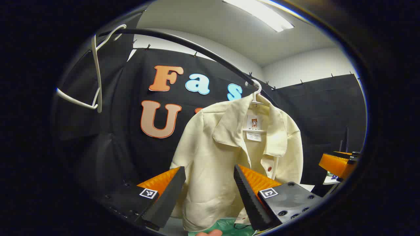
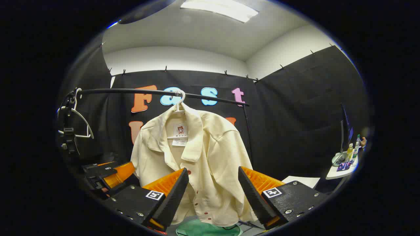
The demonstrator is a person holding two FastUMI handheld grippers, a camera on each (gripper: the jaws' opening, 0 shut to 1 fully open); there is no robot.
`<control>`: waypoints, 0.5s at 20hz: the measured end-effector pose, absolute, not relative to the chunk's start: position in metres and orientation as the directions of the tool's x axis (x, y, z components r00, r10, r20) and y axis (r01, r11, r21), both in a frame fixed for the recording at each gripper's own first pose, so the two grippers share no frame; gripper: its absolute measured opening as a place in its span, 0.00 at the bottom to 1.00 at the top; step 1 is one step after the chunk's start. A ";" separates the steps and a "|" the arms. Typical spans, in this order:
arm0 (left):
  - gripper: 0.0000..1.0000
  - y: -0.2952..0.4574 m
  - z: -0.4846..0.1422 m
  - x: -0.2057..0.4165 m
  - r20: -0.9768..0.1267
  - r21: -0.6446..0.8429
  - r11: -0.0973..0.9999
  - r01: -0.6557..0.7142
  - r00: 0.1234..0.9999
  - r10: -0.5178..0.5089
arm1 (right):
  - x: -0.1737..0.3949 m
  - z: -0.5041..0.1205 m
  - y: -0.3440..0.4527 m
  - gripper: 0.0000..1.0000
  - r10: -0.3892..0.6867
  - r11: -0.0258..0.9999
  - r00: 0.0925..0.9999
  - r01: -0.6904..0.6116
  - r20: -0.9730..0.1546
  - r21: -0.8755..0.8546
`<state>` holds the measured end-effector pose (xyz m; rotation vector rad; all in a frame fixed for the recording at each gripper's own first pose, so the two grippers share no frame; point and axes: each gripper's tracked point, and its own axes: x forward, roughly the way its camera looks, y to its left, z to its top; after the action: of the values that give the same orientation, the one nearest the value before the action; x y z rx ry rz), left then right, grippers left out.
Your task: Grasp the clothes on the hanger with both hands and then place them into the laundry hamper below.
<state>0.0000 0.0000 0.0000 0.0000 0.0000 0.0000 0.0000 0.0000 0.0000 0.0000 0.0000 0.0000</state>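
A cream shirt (image 1: 226,154) with red buttons hangs on a white hanger (image 1: 257,95) from a black rail (image 1: 183,44). My left gripper (image 1: 209,183) is open just in front of its lower front, with nothing between the fingers. In the right gripper view the same shirt (image 2: 197,157) hangs from the rail (image 2: 157,92), and my right gripper (image 2: 212,186) stands open before its lower half. The left gripper (image 2: 111,175) also shows at the lower left there, and the right gripper (image 1: 339,162) shows at the far right of the left gripper view. The green hamper (image 2: 206,229) sits under the shirt.
Empty white hangers (image 1: 95,78) hang at the left end of the rail. A small white table (image 2: 343,167) with bottles and a monitor stands at the far right. The rail's upright post (image 2: 248,131) stands right of the shirt.
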 end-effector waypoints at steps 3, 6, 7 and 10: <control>0.96 0.001 -0.002 -0.011 -0.001 -0.012 1.000 -0.015 1.000 0.015 | -0.001 -0.009 0.000 0.94 0.019 0.999 1.000 -0.019 -0.015 -0.032; 0.96 0.007 -0.002 -0.022 -0.006 -0.023 0.999 -0.035 0.999 0.035 | 0.001 -0.015 0.009 0.94 0.059 0.998 0.998 -0.060 -0.033 -0.010; 0.96 0.009 -0.003 -0.025 -0.009 -0.024 0.999 -0.043 0.999 0.043 | 0.001 -0.016 0.012 0.94 0.069 0.998 0.997 -0.070 -0.033 -0.007; 0.97 0.012 -0.007 -0.030 -0.034 -0.041 0.998 -0.048 0.998 0.047 | 0.003 -0.016 0.022 0.94 0.093 0.995 0.995 -0.094 -0.035 -0.021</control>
<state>-0.0302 0.0122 -0.0073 -0.0415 0.0327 0.0473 0.0035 0.0216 -0.0160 -0.0225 0.0342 0.0936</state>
